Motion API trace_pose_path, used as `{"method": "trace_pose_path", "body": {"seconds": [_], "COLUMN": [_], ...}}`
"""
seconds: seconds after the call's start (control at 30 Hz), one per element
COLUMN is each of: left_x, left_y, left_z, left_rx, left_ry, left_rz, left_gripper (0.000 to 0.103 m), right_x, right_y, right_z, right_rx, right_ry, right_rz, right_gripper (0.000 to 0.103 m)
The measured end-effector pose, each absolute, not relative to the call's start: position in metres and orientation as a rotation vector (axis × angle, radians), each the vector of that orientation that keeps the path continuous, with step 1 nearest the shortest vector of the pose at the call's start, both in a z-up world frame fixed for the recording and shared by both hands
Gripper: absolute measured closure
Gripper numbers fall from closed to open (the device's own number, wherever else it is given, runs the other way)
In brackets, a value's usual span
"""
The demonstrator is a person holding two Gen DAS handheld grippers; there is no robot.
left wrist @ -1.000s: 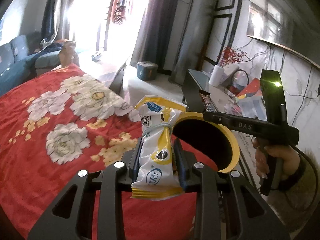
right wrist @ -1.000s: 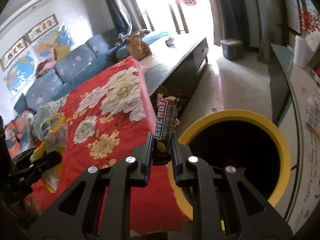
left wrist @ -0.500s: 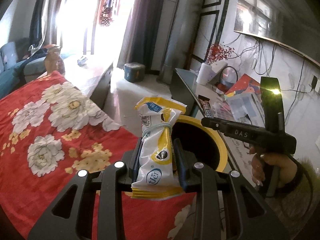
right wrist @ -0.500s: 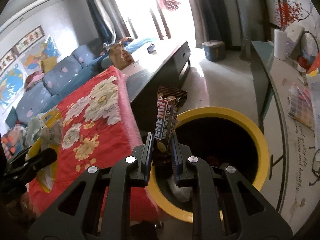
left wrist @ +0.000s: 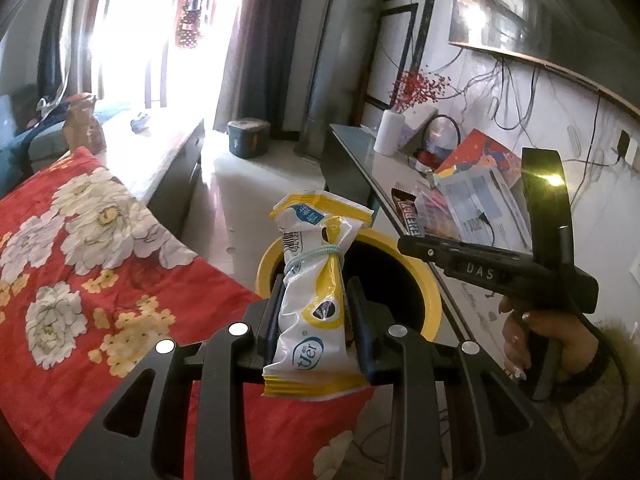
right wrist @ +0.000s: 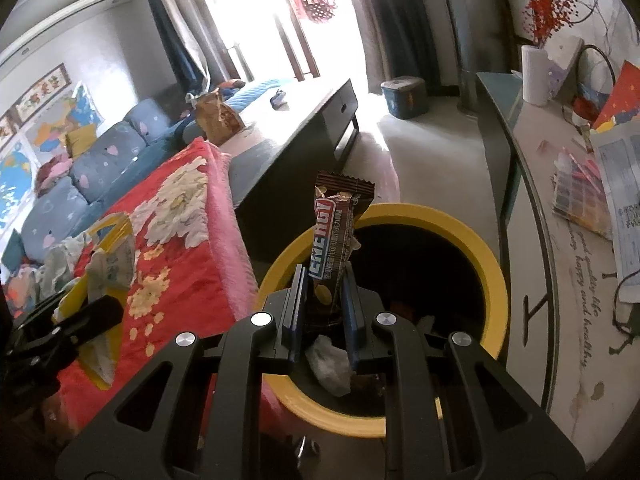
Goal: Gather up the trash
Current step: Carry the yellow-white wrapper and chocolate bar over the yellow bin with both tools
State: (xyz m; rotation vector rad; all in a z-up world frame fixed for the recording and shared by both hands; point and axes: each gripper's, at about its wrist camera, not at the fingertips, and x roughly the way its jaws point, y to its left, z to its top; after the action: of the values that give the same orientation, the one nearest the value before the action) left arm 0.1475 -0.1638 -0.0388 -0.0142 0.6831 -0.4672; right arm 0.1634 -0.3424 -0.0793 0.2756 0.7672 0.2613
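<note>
My left gripper (left wrist: 316, 300) is shut on a yellow and white snack bag (left wrist: 314, 304) tied with a band, held upright just before the yellow-rimmed trash bin (left wrist: 434, 300). My right gripper (right wrist: 324, 292) is shut on a brown Energy bar wrapper (right wrist: 334, 248), held upright over the bin's near rim (right wrist: 494, 276). Crumpled trash (right wrist: 330, 364) lies inside the bin. In the left wrist view the right gripper (left wrist: 408, 240) reaches in from the right above the bin with the wrapper (left wrist: 408, 216). The left gripper (right wrist: 100, 312) and its bag (right wrist: 110, 264) show at the left of the right wrist view.
A table with a red flowered cloth (left wrist: 80, 272) stands left of the bin. A dark low cabinet (right wrist: 304, 136) is behind it. A glass-topped side table (right wrist: 568, 208) with papers, a tissue roll (right wrist: 534, 74) and clutter runs along the right. A blue sofa (right wrist: 80, 176) is far left.
Both grippers have moved closer over the bin, still holding their items. The bin's opening looms larger in the right wrist view, and trash inside it shows.
</note>
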Motion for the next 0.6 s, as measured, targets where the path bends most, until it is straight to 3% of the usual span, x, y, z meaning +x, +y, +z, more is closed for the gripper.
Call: {"method": "trace_pose_path", "body": {"seconds": [0.6], "left_x": [0.174], "left_y": [-0.201], "left_z": [-0.061], "left_rx": [0.012], "left_ry": [0.732], "left_rz": [-0.512], "left_gripper": [0.074], "right_x": [0.162], "right_y": [-0.362], "right_z": [-0.106], "right_rx": [0.318], "right_ry": [0.822], "right_rz": [0.216], "right_gripper": [0.090]}}
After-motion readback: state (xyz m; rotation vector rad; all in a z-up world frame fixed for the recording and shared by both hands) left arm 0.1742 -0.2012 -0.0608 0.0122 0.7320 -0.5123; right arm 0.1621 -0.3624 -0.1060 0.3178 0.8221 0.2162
